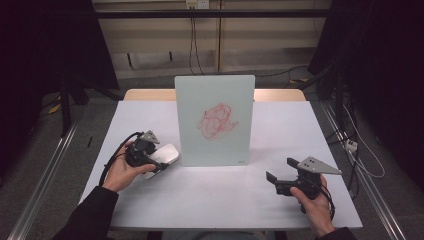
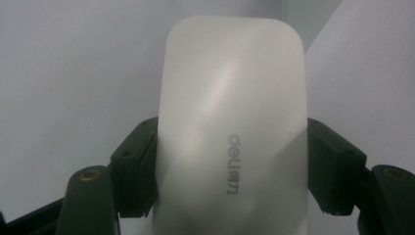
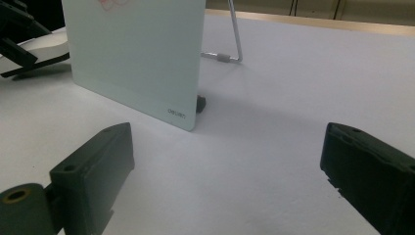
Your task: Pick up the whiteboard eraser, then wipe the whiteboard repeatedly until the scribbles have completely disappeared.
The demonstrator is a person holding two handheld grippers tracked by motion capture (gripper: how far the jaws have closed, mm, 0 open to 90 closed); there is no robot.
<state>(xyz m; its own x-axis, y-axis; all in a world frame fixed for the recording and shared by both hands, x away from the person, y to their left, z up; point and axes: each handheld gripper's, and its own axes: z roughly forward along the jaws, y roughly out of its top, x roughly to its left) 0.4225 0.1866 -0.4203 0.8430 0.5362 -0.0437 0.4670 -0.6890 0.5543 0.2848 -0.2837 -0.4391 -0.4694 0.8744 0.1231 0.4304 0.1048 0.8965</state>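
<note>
White tabletop point(image 1: 215, 200) is carrying everything we are inspecting. Nearest us, the right hand-held gripper point(image 1: 280, 173) is hovering low over the near right part, its jaws standing wide apart with nothing between them. Slightly farther, at the left, the left hand-held gripper point(image 1: 159, 161) is clamping a white eraser point(image 2: 234, 127) by its two long sides; the eraser is sitting just beside the lower left corner of the board. Beyond both, we are noting a pale glass whiteboard point(image 1: 215, 120) standing upright at centre, leaning on a wire stand point(image 3: 230, 44) and bearing a red scribble point(image 1: 216, 121).
</note>
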